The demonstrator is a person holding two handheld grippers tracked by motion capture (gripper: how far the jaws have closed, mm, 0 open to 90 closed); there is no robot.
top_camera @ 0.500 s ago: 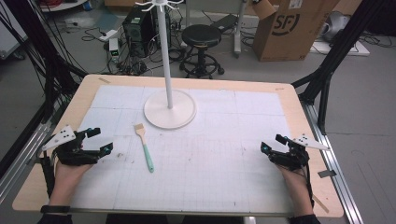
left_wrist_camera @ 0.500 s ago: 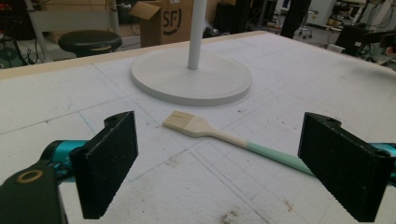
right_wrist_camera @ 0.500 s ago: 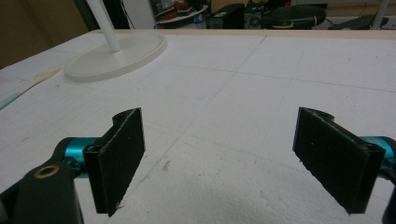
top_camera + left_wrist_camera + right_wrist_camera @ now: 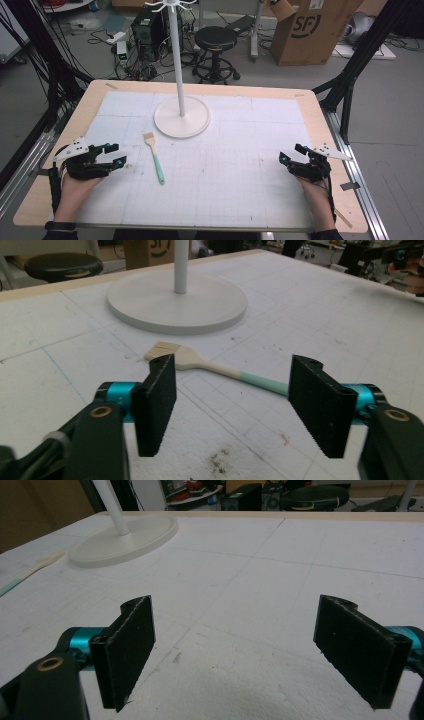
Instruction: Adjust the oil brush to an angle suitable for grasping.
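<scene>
A small brush (image 4: pixel 154 156) with a pale wooden head and mint-green handle lies flat on the white mat, left of centre. The left gripper view puts the brush (image 4: pixel 220 371) just beyond my left gripper (image 4: pixel 240 407), whose jaws stand wide apart with nothing between them. From above, my left gripper (image 4: pixel 116 155) rests low at the mat's left edge, a short way left of the brush. My right gripper (image 4: pixel 290 154) sits near the mat's right edge, far from the brush. The right gripper (image 4: pixel 240 650) is open and empty over bare mat.
A white stand with a round base (image 4: pixel 181 117) and tall pole (image 4: pixel 175 55) rises at the back centre of the mat. The wooden table rim (image 4: pixel 320 115) frames the mat. Behind the table are a stool (image 4: pixel 215 37), a cardboard box (image 4: pixel 310 30) and cables.
</scene>
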